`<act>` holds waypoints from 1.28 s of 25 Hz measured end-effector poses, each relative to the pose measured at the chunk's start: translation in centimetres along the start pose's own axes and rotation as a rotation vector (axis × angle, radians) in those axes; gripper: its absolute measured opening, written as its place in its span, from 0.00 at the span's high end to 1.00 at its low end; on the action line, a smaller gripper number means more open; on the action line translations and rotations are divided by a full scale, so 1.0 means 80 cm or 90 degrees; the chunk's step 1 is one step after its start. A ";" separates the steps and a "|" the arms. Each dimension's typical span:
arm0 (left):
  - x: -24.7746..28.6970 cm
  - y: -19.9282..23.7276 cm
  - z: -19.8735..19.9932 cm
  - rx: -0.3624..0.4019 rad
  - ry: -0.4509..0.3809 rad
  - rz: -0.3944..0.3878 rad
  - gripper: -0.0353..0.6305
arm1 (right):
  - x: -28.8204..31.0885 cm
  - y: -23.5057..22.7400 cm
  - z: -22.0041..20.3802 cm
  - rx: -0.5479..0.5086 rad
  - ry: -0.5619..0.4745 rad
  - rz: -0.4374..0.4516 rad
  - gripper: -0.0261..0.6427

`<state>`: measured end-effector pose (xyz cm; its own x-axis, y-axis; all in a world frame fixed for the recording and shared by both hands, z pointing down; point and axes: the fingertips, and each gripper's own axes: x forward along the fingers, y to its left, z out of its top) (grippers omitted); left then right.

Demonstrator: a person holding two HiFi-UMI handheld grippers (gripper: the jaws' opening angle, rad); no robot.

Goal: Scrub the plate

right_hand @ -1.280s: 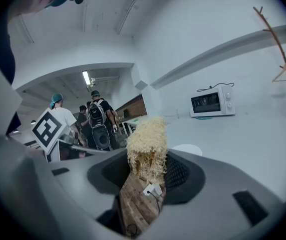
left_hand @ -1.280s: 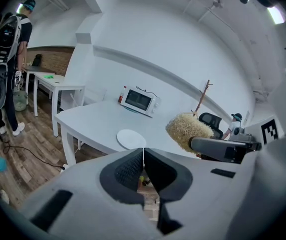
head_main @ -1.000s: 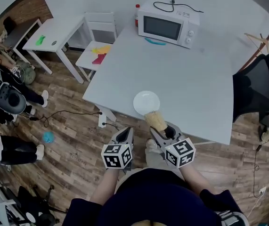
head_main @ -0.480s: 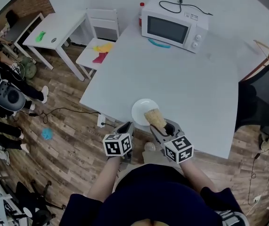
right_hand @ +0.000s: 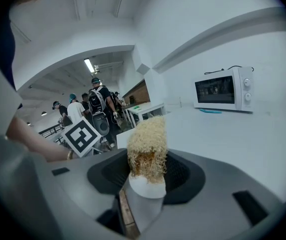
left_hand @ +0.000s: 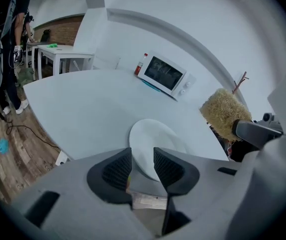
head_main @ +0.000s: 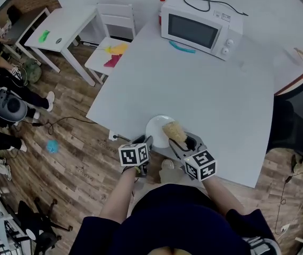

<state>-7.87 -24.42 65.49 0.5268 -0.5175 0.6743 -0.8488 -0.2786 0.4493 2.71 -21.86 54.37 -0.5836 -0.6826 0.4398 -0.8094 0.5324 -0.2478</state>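
A round white plate (head_main: 154,129) lies near the front edge of the white table (head_main: 209,84). My left gripper (head_main: 147,141) is at its near rim. Its jaws have just been opening and now stand apart (left_hand: 143,165), with the plate (left_hand: 153,140) showing in the gap and its near rim low between them. My right gripper (head_main: 184,142) is shut on a straw-coloured scrubber (head_main: 175,132) with a white handle. The bristle head hangs over the plate's right side. In the right gripper view the scrubber (right_hand: 148,145) stands upright between the jaws (right_hand: 147,173).
A white microwave (head_main: 201,25) stands at the table's far end, with a red bottle (head_main: 162,4) and a teal strip (head_main: 182,48) beside it. A small white table (head_main: 61,33) and chair (head_main: 111,52) are at the left, with people (head_main: 2,100) there. A black chair (head_main: 300,121) is at the right.
Both grippers have moved forward and down to the plate. The left one now reaches the plate's near rim, and the scrubber has come over the plate's right side.
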 end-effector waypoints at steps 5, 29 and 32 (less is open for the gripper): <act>0.017 0.006 0.004 -0.003 0.006 0.013 0.75 | 0.007 -0.017 -0.001 -0.004 0.010 0.011 0.69; -0.001 0.004 0.026 -0.030 -0.059 0.068 0.85 | 0.078 -0.046 -0.016 -0.138 0.070 0.069 0.69; -0.008 -0.002 0.031 -0.030 -0.076 0.069 0.86 | 0.093 -0.048 -0.022 -0.142 0.086 0.074 0.69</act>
<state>-8.19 -26.04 63.50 0.4211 -0.6362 0.6465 -0.8957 -0.1793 0.4069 1.62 -28.06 60.13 -0.6453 -0.5460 0.5343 -0.6949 0.7100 -0.1139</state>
